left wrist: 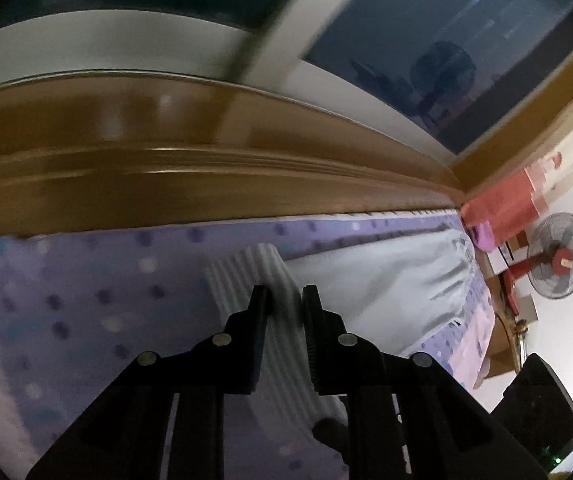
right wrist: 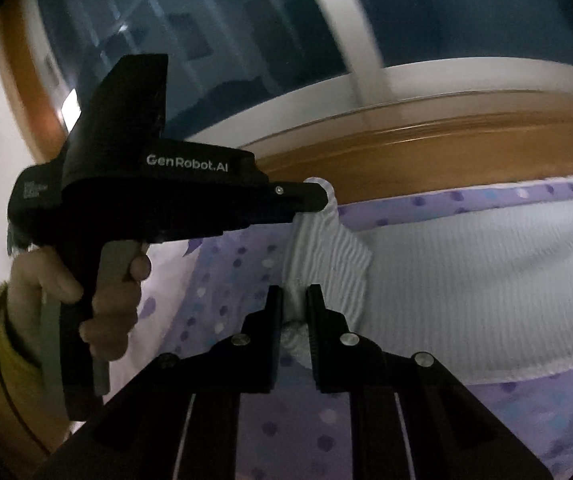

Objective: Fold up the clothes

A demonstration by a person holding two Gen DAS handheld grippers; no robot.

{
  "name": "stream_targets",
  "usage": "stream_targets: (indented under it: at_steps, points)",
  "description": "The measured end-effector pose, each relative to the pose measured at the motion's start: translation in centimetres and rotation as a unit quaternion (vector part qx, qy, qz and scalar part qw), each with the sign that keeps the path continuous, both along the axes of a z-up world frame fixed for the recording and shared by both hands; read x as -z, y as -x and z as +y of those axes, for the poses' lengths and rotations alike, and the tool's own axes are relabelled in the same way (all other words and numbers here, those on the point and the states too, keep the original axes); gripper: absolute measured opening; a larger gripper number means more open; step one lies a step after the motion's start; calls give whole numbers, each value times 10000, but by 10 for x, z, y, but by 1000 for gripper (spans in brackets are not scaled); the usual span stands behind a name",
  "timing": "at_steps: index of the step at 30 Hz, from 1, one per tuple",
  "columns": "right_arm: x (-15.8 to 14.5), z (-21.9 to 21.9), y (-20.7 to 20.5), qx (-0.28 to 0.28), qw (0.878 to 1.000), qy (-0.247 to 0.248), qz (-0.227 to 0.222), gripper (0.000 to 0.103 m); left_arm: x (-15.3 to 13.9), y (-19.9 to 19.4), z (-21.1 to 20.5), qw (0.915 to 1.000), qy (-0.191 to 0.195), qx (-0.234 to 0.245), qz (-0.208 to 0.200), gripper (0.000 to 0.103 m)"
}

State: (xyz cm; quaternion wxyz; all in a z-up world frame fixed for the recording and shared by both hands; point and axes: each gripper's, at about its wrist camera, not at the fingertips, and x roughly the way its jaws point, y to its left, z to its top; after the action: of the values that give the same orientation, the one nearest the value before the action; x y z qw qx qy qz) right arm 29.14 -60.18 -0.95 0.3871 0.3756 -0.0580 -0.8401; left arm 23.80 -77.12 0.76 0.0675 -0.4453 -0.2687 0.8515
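A purple dotted bedsheet (right wrist: 526,420) covers the bed, with a wooden headboard (left wrist: 126,176) across 12 o'clock and a dark window (right wrist: 226,32) above it. The white ribbed garment (right wrist: 466,280) lies on the sheet, spreading toward 3 o'clock from the grippers. The left gripper (left wrist: 284,292) is narrowed onto a ribbed strip of that garment. The right gripper (right wrist: 295,290) pinches a bunched fold of it too. At 3 o'clock in the left view stands a red fan (left wrist: 558,256).
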Motion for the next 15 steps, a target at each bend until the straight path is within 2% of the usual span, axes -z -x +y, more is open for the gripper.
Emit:
stream_targets:
  at_steps: [7, 10, 15]
  points:
    - [15, 46, 24, 752, 9965, -84, -346, 12, -3, 27, 46, 9979, 456, 447, -81, 18]
    - [26, 63, 36, 1018, 9930, -294, -512, 13, -4, 27, 49, 9970, 552, 521, -148, 20]
    - [25, 79, 35, 1251, 9893, -468, -595, 13, 6, 31, 52, 9944, 728, 710, -289, 20]
